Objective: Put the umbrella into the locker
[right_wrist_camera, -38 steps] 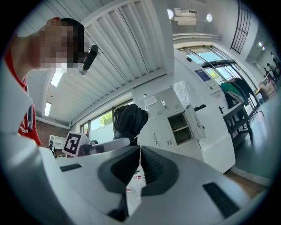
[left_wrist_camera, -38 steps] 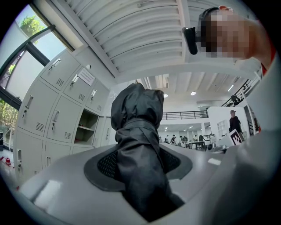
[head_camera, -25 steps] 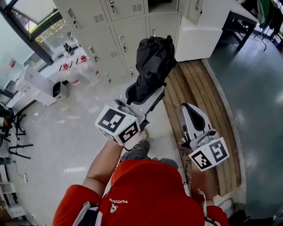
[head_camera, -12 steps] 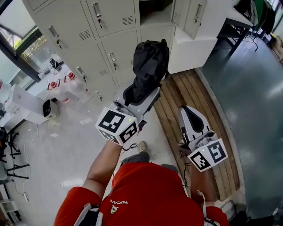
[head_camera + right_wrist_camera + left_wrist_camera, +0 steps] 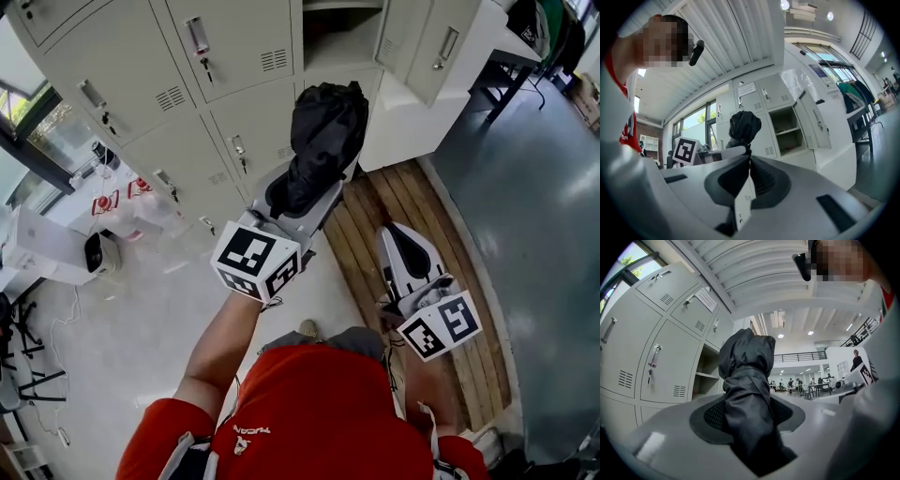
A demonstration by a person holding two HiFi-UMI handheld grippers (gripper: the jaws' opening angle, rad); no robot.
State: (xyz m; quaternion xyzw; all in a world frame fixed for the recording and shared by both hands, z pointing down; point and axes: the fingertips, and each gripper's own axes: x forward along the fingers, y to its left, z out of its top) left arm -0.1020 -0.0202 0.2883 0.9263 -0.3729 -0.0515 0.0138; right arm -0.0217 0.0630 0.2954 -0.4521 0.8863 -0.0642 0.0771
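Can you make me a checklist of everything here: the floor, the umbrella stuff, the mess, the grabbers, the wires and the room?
Surface: pale floor; wooden slats on the right.
Job's things: black folded umbrella; open locker ahead, its door swung aside.
Clutter: white box and red-and-white bits on the left.
Grippers: left gripper shut on the umbrella; right gripper shut, nothing in it.
Cables: thin cords on the floor, far left.
Surroundings: closed lockers; dark table on the right.

A locker area in an open office hall: grey metal lockers (image 5: 141, 84), desks (image 5: 812, 388) beyond.
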